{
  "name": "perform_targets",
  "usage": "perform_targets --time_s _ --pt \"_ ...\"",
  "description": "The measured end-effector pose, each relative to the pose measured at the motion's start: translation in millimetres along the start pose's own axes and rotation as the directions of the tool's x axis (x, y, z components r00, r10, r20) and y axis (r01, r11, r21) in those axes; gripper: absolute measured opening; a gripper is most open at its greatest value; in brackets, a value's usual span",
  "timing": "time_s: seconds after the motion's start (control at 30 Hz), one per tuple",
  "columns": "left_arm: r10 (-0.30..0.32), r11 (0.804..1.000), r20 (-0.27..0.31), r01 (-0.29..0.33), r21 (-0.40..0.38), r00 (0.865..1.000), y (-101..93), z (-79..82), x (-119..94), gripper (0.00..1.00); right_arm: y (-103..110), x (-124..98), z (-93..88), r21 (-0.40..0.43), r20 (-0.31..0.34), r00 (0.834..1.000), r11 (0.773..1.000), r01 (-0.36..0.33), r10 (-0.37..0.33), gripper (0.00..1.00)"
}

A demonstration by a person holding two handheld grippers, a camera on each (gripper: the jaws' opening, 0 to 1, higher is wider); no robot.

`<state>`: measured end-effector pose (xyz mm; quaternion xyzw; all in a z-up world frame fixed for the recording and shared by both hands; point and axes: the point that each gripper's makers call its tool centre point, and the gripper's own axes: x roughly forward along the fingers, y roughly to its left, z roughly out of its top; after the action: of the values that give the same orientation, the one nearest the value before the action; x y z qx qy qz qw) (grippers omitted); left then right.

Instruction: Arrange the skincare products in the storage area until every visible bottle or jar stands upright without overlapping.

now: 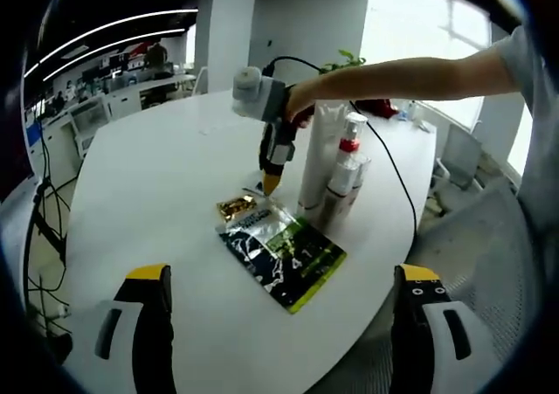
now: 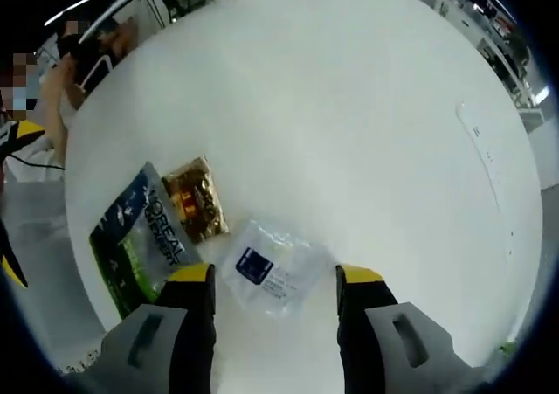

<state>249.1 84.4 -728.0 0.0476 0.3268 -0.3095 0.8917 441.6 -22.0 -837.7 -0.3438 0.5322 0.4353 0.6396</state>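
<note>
On the round white table point(image 1: 157, 176), a tall white tube point(image 1: 319, 149) and a pump bottle with a red collar point(image 1: 348, 162) stand upright side by side, a smaller bottle point(image 1: 336, 200) just in front. A green-black sachet point(image 1: 284, 254), a gold sachet point(image 1: 236, 207) and a clear packet with a blue label point(image 2: 269, 270) lie flat beside them. My right gripper point(image 1: 271, 183), held by a hand, points down at that clear packet; its jaws point(image 2: 275, 276) are open on either side of it. My left gripper point(image 1: 282, 273) hangs open above the near table edge.
The far and left parts of the table point(image 2: 349, 106) are bare white surface. A black cable point(image 1: 393, 176) runs across the table behind the bottles. A red object point(image 1: 377, 107) and a plant point(image 1: 342, 60) sit at the far edge. Office desks stand beyond.
</note>
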Motion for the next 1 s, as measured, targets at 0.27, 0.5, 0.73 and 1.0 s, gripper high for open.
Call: perform_targets --time_s 0.27,0.5,0.73,1.0 --pt "-0.004 1.0 -0.002 0.004 0.002 1.0 -1.5 -0.1 -0.6 0.97 0.5 4.0 9.9 -0.058 -0.039 0.999 0.998 0.029 -0.031 0.55" --pt "0.003 1.0 -0.001 -0.003 -0.006 1.0 0.8 -0.7 -1.8 0.97 -1.1 -0.3 7.7 -0.091 -0.005 1.0 0.996 0.024 -0.024 0.5" --pt "0.0 1.0 -0.003 0.0 -0.003 1.0 -1.1 -0.7 -1.1 0.97 -2.9 -2.6 6.0 -0.088 0.038 0.998 0.995 0.046 -0.043 0.5" --pt "-0.003 1.0 -0.003 0.003 -0.013 1.0 -0.7 -1.8 -1.3 0.96 -6.3 -5.2 -5.0 -0.021 0.007 0.999 0.999 0.04 -0.04 0.54"
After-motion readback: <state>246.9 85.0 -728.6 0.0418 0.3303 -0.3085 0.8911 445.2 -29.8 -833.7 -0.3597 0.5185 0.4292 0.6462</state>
